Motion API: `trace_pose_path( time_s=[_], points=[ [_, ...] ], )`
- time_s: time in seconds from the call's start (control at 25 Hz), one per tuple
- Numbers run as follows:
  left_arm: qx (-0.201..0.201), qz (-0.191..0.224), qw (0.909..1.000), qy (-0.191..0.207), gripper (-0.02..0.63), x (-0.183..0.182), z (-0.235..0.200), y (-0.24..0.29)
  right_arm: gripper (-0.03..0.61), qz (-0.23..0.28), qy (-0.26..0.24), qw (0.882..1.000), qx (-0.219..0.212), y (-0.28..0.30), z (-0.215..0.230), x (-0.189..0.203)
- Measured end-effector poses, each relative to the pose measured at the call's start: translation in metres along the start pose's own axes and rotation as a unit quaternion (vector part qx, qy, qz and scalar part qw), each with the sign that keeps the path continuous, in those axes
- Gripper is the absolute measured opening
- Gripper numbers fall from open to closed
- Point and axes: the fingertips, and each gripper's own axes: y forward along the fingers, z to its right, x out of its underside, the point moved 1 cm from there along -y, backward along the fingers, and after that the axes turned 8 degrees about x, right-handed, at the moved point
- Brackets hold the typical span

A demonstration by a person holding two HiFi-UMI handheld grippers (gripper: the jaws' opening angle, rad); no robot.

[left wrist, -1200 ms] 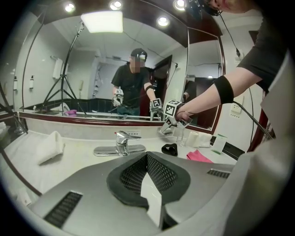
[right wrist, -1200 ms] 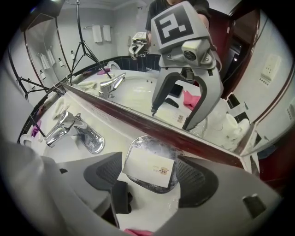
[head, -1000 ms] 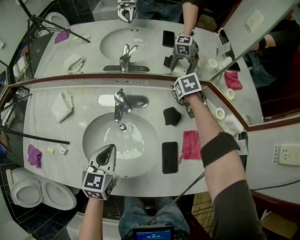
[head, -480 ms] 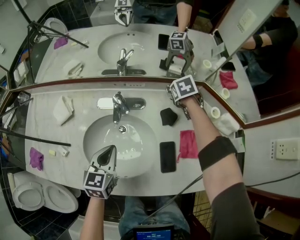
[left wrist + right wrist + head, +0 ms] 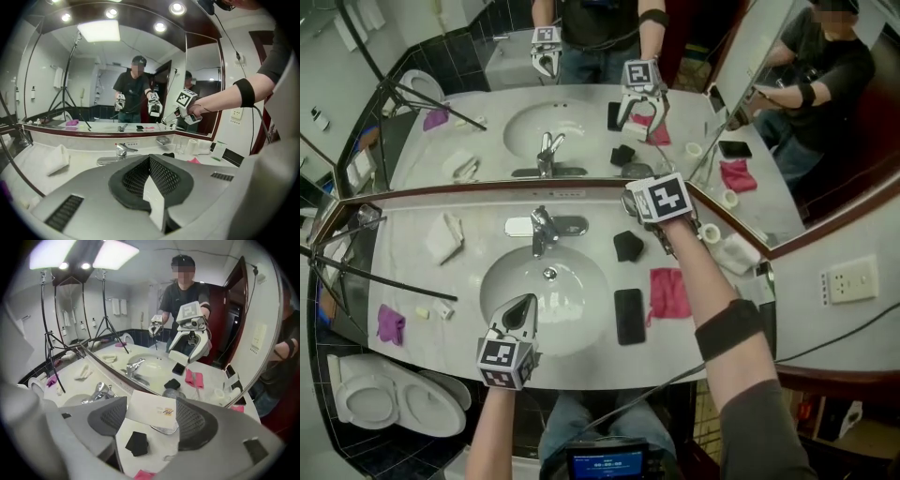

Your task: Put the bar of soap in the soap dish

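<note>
Counter [image 5: 422,258] is seen from above w/ mirror [image 5: 487,112] along its back edge. Sink [image 5: 572,300] is set in the middle and faucet [image 5: 544,230] is mounted behind it.

R gripper [image 5: 153,414] is held up over the back-right part of the counter, close to the mirror. Its jaws are spread wide and clamped on the soap [image 5: 147,406], a white wrapped bar that is gripped flat between the pads. In the L gripper view this gripper is seen well above the counter, so the soap is in the air and not in the dish.

L gripper [image 5: 523,305] is held over the front rim of the sink. Its jaws are pressed together w/ nothing between them.

White towel [image 5: 445,236] is laid left of the faucet. Pink cloth [image 5: 667,292] is laid right of the sink, and phone [image 5: 629,316] is placed just beside it on the sink side. Black cloth [image 5: 628,246] is placed behind the phone, near the R gripper.

Dish [image 5: 164,429], a small silver one, is seen below the soap by the mirror edge, right of the faucet. It is partly covered by the soap in the R gripper view.
</note>
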Motion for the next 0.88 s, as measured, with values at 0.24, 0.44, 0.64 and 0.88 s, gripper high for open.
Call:
trace_pose_path(
  time_s=[0.24, 0.44, 0.64, 0.88],
  points=[
    [-0.004, -0.005, 0.9998, 0.018, 0.002, -0.007, 0.016, -0.013, 0.333, 0.120, -0.009, 0.992, -0.023, -0.072, -0.010, -0.021],
    [-0.002, -0.003, 0.9994, 0.035, 0.002, -0.020, 0.032, -0.018, 0.333, 0.187, -0.018, 0.981, -0.044, -0.130, -0.023, -0.009],
    [0.006, 0.002, 0.9982, 0.059, 0.002, -0.035, 0.049, -0.018, 0.333, 0.233, -0.027, 0.971, -0.051, -0.179, -0.031, 0.023],
    [0.024, 0.005, 0.9963, 0.083, 0.002, -0.045, 0.069, -0.009, 0.333, 0.254, -0.080, 0.962, -0.055, -0.220, -0.046, 0.069]
  ],
)
